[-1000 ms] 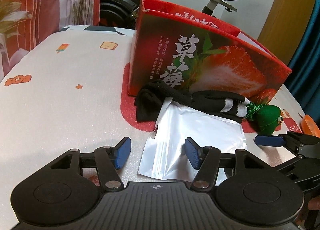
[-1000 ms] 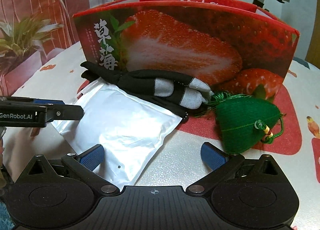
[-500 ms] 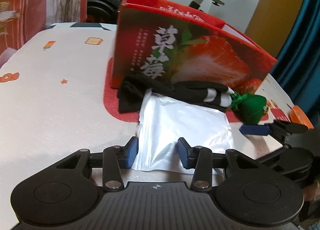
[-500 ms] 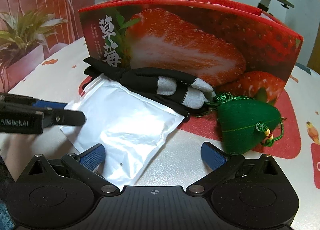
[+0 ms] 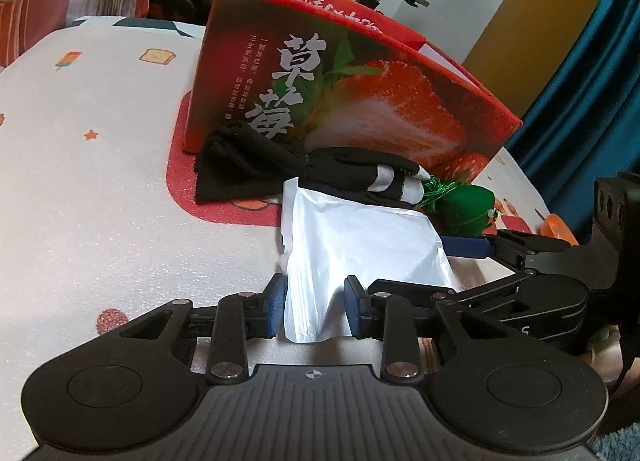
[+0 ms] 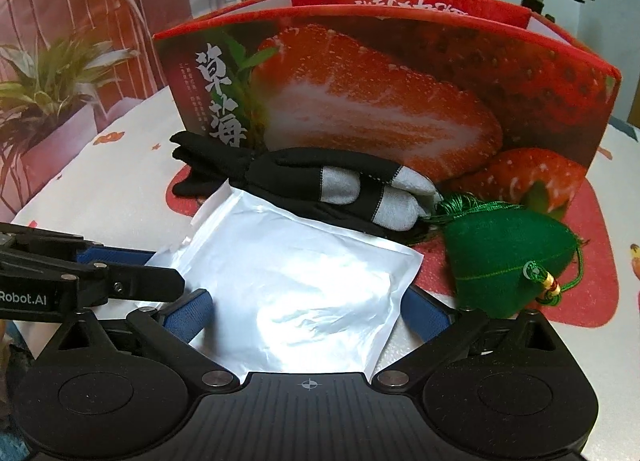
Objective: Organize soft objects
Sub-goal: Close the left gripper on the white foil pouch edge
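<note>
Pinching near corner of silver pouch (image 5: 360,249) with left tongs (image 5: 314,311), we see it flat on the counter (image 5: 100,201), long axis toward strawberry box (image 5: 340,101); right tongs (image 6: 308,315) gaping astride its other corner

glossy foil pouch (image 5: 360,245), knit gloves (image 6: 320,189)
</note>
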Demonstrator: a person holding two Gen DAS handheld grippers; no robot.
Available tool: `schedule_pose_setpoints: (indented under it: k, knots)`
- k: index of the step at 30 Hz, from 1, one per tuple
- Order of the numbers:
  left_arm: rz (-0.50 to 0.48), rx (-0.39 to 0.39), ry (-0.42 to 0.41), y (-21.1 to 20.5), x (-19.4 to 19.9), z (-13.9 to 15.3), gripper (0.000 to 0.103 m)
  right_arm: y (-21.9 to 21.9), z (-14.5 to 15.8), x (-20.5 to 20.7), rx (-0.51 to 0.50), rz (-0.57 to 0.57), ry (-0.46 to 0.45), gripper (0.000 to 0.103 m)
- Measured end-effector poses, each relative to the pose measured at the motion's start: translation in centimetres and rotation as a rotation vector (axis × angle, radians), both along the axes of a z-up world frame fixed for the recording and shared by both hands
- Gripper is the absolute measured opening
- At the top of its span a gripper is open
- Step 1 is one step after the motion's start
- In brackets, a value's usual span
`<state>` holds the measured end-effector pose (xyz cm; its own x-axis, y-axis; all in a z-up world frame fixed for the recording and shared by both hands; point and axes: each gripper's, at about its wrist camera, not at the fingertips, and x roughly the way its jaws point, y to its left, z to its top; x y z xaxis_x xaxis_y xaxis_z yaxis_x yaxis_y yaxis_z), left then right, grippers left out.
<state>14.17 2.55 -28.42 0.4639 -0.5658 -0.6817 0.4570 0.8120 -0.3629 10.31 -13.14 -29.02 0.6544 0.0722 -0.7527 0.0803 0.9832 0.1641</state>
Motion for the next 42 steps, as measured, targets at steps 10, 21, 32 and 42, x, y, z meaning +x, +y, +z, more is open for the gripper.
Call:
schedule_pose_setpoints:
  k: [10,21,32,42]
  knots:
    - [0.151,0.020,0.003,1.6,1.8,0.4,0.035,1.0,0.3,1.6,-0.030,0.105,-0.032,0.082]
    - [0.150,0.028,-0.022,1.6,1.6,0.3,0.037,1.3,0.2,2.2,-0.026,0.183,-0.066,0.076]
    - [0.153,0.040,-0.043,1.1,1.4,0.1,0.038,-0.6,0.7,0.6,0.096,0.089,-0.050,0.054]
    - [0.099,0.048,-0.041,0.4,0.8,0.2,0.042,-0.6,0.8,0.7,0.058,0.056,-0.052,0.028]
